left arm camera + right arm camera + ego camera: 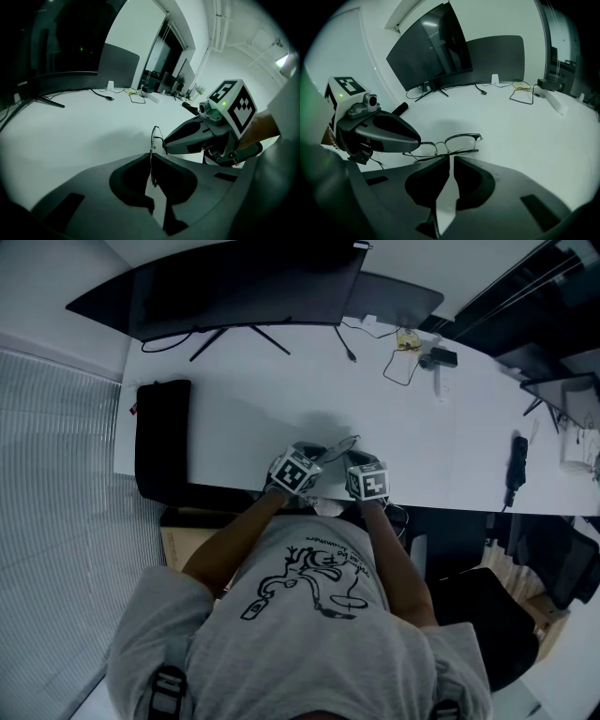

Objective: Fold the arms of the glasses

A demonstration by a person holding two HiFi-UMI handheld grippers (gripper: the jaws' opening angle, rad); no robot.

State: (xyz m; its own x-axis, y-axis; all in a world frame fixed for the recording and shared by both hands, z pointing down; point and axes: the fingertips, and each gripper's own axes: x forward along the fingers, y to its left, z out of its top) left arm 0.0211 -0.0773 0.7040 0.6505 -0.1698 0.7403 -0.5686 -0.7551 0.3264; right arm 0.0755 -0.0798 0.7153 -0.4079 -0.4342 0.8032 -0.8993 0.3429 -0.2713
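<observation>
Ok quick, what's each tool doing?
Left tool: closed on the glasses.
Right tool: closed, holding nothing; glasses arm lies just beyond its tips.

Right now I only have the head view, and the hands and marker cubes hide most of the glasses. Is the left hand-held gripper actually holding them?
Observer: Yes. The left hand-held gripper has its jaws shut on the glasses; the thin rim shows edge-on between them in the left gripper view.
Operator: And the right one?
Observer: The right hand-held gripper has its jaws together but for a slit, with nothing between them. One arm lies across just past their tips.
Operator: Is that arm folded?
Observer: It runs nearly parallel to the front, so it looks folded or close to it.
</observation>
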